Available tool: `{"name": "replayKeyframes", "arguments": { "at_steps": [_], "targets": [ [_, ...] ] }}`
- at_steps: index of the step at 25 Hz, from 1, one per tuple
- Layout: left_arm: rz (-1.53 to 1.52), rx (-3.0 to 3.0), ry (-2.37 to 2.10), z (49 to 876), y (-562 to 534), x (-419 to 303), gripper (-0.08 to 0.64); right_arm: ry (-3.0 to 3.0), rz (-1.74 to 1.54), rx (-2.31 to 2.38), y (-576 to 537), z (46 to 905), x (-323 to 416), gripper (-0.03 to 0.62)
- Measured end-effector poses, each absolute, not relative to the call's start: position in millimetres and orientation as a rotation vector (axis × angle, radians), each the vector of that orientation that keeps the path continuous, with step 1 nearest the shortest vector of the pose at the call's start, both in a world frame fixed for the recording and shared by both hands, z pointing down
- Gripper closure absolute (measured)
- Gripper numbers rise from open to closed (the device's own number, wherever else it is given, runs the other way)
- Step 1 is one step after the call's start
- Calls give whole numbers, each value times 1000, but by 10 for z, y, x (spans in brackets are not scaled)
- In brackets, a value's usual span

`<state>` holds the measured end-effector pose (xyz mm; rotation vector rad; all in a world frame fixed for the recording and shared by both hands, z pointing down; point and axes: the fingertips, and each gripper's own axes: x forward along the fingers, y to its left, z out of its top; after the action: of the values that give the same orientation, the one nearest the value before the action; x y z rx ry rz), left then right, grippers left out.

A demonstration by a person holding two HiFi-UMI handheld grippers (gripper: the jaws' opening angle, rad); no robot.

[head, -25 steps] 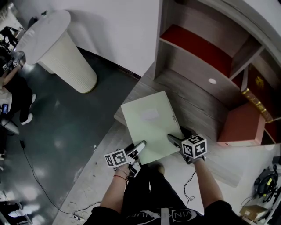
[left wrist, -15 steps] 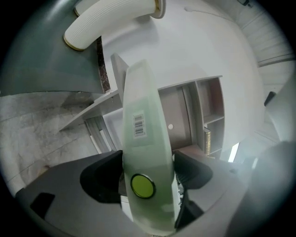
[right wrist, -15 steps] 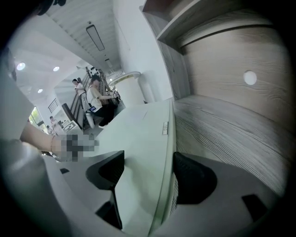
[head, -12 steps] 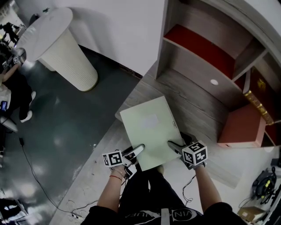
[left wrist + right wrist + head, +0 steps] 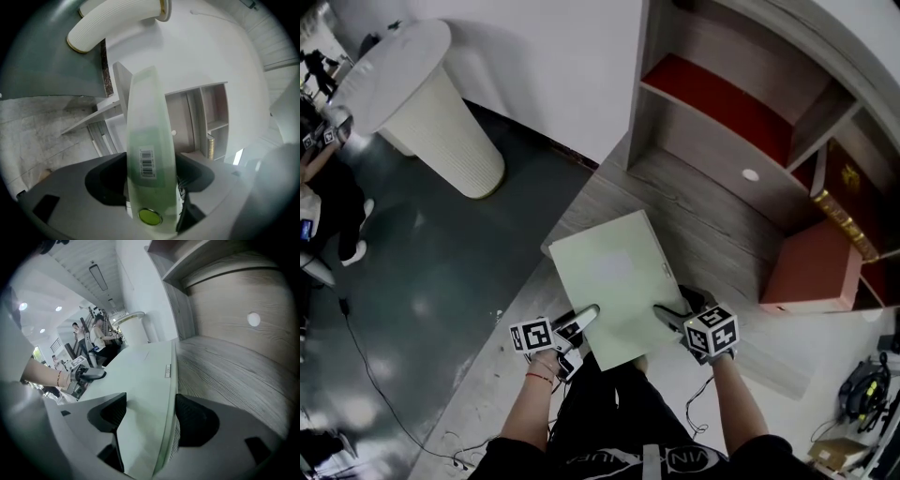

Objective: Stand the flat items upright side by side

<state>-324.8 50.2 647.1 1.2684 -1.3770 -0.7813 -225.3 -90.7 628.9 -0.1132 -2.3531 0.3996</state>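
Left hand-held gripper (image 5: 586,317) clamps folder (image 5: 614,281); right hand-held gripper (image 5: 664,314) likewise; both point forward.

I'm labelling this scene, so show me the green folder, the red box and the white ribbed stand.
green folder (image 5: 614,281), head view, middle of its top face
red box (image 5: 811,267), head view, its broad face
white ribbed stand (image 5: 455,131), head view, its ribbed side

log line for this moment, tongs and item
left tongs: shut on green file box | right tongs: shut on it | box: roughly flat over wooden ledge, not yet upright
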Motion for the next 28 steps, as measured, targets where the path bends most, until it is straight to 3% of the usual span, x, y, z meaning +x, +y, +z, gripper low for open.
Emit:
{"name": "replayKeyframes", "arguments": {
  "at_steps": [14, 28],
  "targets": [
    [-583, 1528, -1485, 5783, 56, -3312, 258, -2444, 519, 39, -1155, 5988, -2026, 258],
    [-432, 1804, -1307, 5352, -914, -2832, 267, -2530, 695, 436, -1663, 5767, -1227, 259]
  ]
}}
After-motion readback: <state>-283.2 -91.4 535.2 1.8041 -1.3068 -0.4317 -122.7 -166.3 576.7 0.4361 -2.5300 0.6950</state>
